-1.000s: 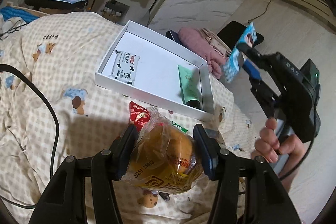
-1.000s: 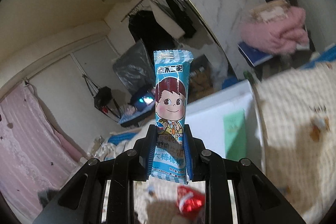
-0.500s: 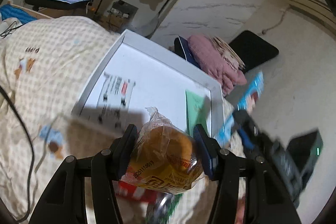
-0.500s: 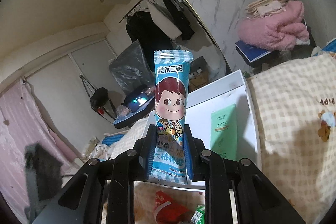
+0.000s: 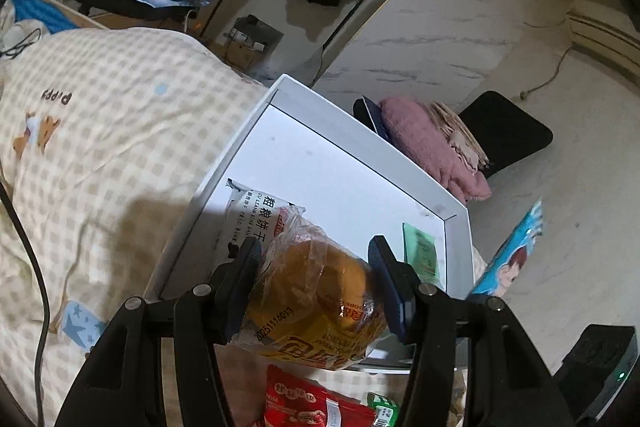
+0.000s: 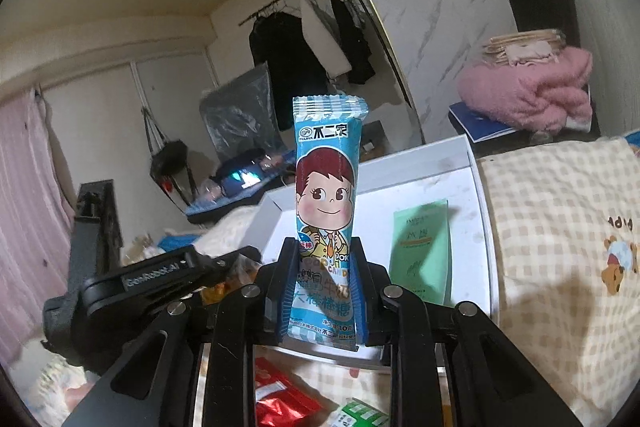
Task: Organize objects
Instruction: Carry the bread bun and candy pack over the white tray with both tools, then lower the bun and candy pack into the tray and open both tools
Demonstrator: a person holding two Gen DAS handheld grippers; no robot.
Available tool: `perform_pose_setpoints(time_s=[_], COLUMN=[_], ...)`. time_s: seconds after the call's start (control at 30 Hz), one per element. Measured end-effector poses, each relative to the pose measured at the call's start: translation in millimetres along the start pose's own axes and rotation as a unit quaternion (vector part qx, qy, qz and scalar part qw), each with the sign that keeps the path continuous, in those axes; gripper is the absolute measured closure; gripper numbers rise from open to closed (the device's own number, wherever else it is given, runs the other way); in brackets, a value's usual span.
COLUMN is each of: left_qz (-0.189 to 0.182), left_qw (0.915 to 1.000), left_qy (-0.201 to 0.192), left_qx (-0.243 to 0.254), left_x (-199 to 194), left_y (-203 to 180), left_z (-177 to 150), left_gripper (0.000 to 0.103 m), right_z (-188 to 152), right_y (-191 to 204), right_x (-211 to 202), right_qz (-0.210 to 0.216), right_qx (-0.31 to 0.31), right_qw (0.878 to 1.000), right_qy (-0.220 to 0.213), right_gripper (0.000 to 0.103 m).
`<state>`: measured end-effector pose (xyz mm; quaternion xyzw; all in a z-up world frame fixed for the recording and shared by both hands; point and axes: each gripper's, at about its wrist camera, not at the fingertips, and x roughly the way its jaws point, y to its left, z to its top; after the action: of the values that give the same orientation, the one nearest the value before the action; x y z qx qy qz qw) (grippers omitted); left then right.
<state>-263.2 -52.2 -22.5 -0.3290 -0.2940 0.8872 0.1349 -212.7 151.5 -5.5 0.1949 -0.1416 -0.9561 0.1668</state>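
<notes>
The left tongs [image 5: 314,277] tilt downward over the near edge of the white tray [image 5: 360,147], clamped on a bagged bun [image 5: 316,301]. Just beyond their tips a white biscuit pack [image 5: 254,213] lies in the tray, a green tube [image 5: 422,253] off to their right. The right tongs [image 6: 323,291] point slightly below level toward the tray, clamped on an upright blue candy bar [image 6: 326,195]. Below both tongs a red packet [image 5: 312,403] lies on the bed [image 5: 100,131].

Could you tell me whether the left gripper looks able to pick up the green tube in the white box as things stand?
Probably not: the left gripper is shut on a bagged bun, though the green tube lies uncovered in the white box.
</notes>
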Motion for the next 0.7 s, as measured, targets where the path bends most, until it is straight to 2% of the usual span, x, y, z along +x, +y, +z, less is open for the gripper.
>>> perform_pose_setpoints(time_s=[0.17,0.37,0.4,0.47,0.6,0.67,0.7], left_qz=[0.003,0.026,0.028,0.045,0.026,0.02,0.02], left_qw=[0.9993,0.9981,0.9979,0.9972,0.9987,0.9991,0.9991], left_qy=[-0.017,-0.003,-0.005,0.001,-0.01,-0.017,-0.021], left_qx=[0.033,0.057,0.058,0.06,0.043,0.032,0.03], left_x=[-2.1,13.6,12.5,11.7,3.9,-0.5,-2.4], left_y=[-10.3,-16.4,-17.6,-19.6,-16.1,-14.3,-14.2], left_z=[-3.1,-7.9,-7.9,-6.8,-5.3,-3.0,-2.4], left_gripper=[0.043,0.042,0.04,0.026,0.023,0.02,0.02], right_z=[-8.6,-14.5,-15.6,-17.1,-19.5,-20.9,-21.2], right_y=[0.2,-2.2,-3.3,-4.2,4.3,9.6,12.3], right_x=[6.3,18.2,20.2,23.2,25.1,25.2,24.5], right_qz=[-0.016,-0.03,-0.031,-0.035,-0.052,-0.062,-0.065], right_qx=[-0.014,-0.017,-0.016,-0.017,-0.043,-0.058,-0.066], right_qw=[1.0,0.999,0.999,0.999,0.997,0.996,0.995], right_qy=[-0.001,0.022,0.027,0.034,0.038,0.039,0.036], right_gripper=[0.077,0.077,0.077,0.077,0.076,0.067,0.05])
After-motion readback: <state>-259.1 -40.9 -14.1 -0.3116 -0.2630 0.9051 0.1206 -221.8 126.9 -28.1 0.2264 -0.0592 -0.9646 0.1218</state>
